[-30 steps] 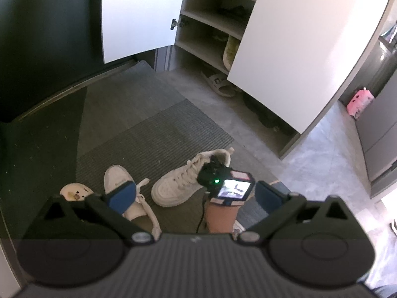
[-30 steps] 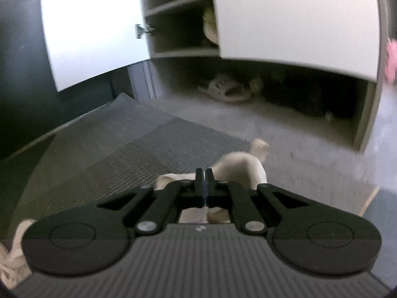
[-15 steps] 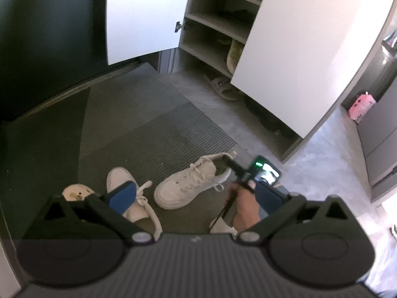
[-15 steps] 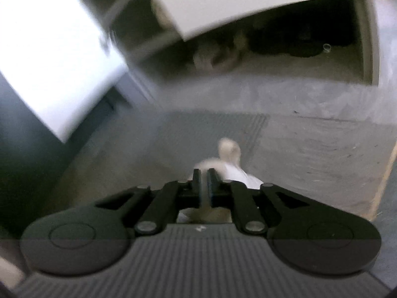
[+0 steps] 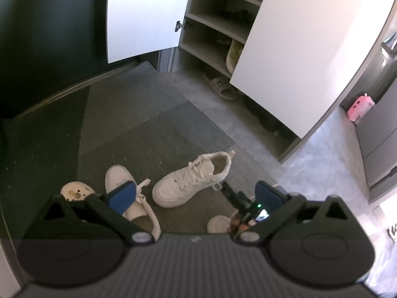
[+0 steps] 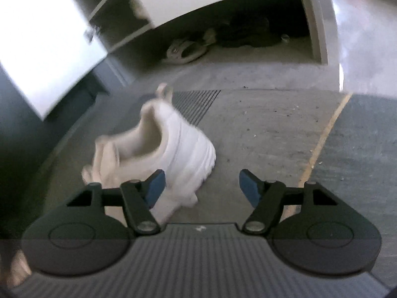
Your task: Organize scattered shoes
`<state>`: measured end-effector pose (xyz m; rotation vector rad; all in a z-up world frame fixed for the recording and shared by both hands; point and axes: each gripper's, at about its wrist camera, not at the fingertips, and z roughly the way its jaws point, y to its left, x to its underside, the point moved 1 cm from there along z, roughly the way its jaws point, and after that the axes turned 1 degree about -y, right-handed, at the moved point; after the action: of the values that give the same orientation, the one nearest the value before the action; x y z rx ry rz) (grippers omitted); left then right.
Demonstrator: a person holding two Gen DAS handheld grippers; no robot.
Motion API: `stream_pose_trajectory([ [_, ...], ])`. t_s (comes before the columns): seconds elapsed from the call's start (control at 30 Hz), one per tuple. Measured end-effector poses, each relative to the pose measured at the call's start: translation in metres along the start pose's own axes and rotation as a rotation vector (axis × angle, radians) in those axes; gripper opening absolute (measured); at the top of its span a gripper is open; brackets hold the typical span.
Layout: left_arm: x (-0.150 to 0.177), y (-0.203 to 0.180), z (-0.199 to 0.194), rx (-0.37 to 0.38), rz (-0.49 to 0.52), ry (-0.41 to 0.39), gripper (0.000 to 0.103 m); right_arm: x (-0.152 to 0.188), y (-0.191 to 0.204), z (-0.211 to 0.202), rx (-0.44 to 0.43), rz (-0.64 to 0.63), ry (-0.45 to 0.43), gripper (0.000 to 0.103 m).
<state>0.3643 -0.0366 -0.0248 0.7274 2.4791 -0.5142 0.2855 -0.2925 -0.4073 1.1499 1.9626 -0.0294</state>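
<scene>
From the left wrist view, the left tongs (image 5: 196,195) stand wide open with nothing between the blue pads, hanging above the dark ribbed doormat (image 5: 153,136). Below them lie the scattered shoes: a white lace-up sneaker (image 5: 193,178) upright near the mat's middle, a second white sneaker (image 5: 129,198) partly under the left pad, and a pale perforated clog (image 5: 73,191) at the far left. This view alone shows those last two, along with the open shoe cabinet (image 5: 213,24) with its shelves, a grey slide sandal (image 5: 220,88) on the floor below it, and a pink bag (image 5: 359,106) far right. It also catches the right tongs (image 5: 233,195) from outside, a hand (image 5: 238,223) on them, their tip just behind the sneaker's heel and apart from it. The right wrist view is blurred; the right tongs (image 6: 199,185) are opening, pads well apart, with the sneaker (image 6: 158,146) heel-on just ahead, its sole edge by the left pad and no pad pressing it. Only this view shows the dark shoes (image 6: 248,34) deep under the cabinet. A second ago these tongs were closed at the sneaker's heel; since then the sneaker has turned a little on the mat, while the left tongs have kept their place.
</scene>
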Motion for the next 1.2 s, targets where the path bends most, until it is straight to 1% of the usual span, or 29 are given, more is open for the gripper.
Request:
stream_pose_trajectory([
  [0.03,0.000,-0.002,0.001,0.003,0.003,0.004,0.103,0.003,0.005,-0.002,0.017,-0.010,0.001,0.063],
  [0.07,0.000,-0.002,0.003,0.004,0.005,0.006,0.103,0.005,0.011,-0.001,0.032,-0.009,0.015,0.060],
  [0.13,-0.001,-0.006,0.008,0.004,0.013,0.017,0.103,0.008,0.022,0.005,0.059,-0.013,0.065,0.057],
  [0.2,-0.001,-0.007,0.012,0.007,0.013,0.022,0.103,0.013,0.029,0.011,0.067,-0.050,0.098,0.057],
  [0.23,-0.002,-0.007,0.013,0.004,0.012,0.020,0.103,0.014,0.032,0.017,0.085,-0.069,0.116,0.056],
  [0.27,-0.002,-0.007,0.013,0.002,0.012,0.019,0.103,0.016,0.033,0.024,0.101,-0.066,0.132,0.052],
  [0.3,-0.002,-0.007,0.015,-0.004,0.012,0.016,0.103,0.016,0.028,0.031,0.103,-0.017,0.134,0.049],
  [0.33,-0.003,-0.007,0.016,-0.009,0.011,0.014,0.103,0.016,0.021,0.034,0.094,0.054,0.123,0.044],
  [0.4,-0.003,-0.005,0.017,-0.015,0.008,0.013,0.103,0.017,0.005,0.037,0.034,0.210,0.071,0.040],
  [0.43,-0.003,-0.005,0.018,-0.016,0.006,0.014,0.103,0.018,0.000,0.037,0.008,0.265,0.044,0.035],
  [0.47,-0.004,-0.004,0.018,-0.016,0.003,0.016,0.103,0.019,-0.009,0.038,-0.010,0.347,0.012,0.026],
  [0.5,-0.004,-0.003,0.018,-0.015,-0.001,0.016,0.103,0.021,-0.018,0.040,-0.020,0.438,-0.008,0.020],
  [0.53,-0.004,-0.002,0.018,-0.016,-0.002,0.013,0.103,0.024,-0.028,0.040,-0.044,0.543,-0.030,0.012],
  [0.57,-0.005,-0.002,0.017,-0.019,-0.004,0.009,0.103,0.027,-0.036,0.041,-0.079,0.639,-0.052,0.007],
  [0.67,-0.007,0.001,0.014,-0.014,-0.011,0.001,0.103,0.037,-0.044,0.040,-0.166,0.841,-0.112,0.004],
  [0.7,-0.007,0.002,0.013,-0.010,-0.014,0.001,0.103,0.039,-0.044,0.038,-0.179,0.888,-0.137,0.004],
  [0.73,-0.007,0.003,0.012,-0.007,-0.017,0.001,0.103,0.037,-0.041,0.034,-0.175,0.879,-0.164,0.004],
  [0.77,-0.007,0.003,0.011,-0.007,-0.018,0.001,0.103,0.032,-0.034,0.029,-0.172,0.826,-0.196,0.004],
  [0.83,-0.005,0.004,0.009,-0.007,-0.017,0.000,0.103,0.020,-0.019,0.021,-0.175,0.708,-0.228,0.004],
  [0.9,-0.004,0.006,0.008,-0.002,-0.021,0.003,0.103,0.005,-0.001,0.013,-0.193,0.566,-0.269,0.004],
  [1.0,-0.003,0.007,0.005,0.003,-0.026,0.005,0.103,-0.017,0.031,0.002,-0.202,0.316,-0.322,0.004],
  [1.03,-0.003,0.007,0.004,0.005,-0.028,0.005,0.103,-0.022,0.043,0.000,-0.207,0.242,-0.324,0.004],
  [1.07,-0.003,0.006,0.004,0.008,-0.026,0.003,0.103,-0.027,0.058,0.001,-0.213,0.142,-0.319,0.004],
  [1.1,-0.003,0.006,0.003,0.010,-0.024,0.002,0.103,-0.029,0.068,0.003,-0.214,0.075,-0.303,0.004],
  [1.17,-0.003,0.005,0.002,0.007,-0.019,-0.001,0.103,-0.029,0.077,0.010,-0.211,0.008,-0.262,0.004],
  [1.2,-0.003,0.005,0.002,0.009,-0.020,0.000,0.103,-0.028,0.077,0.014,-0.213,0.006,-0.241,0.004],
])
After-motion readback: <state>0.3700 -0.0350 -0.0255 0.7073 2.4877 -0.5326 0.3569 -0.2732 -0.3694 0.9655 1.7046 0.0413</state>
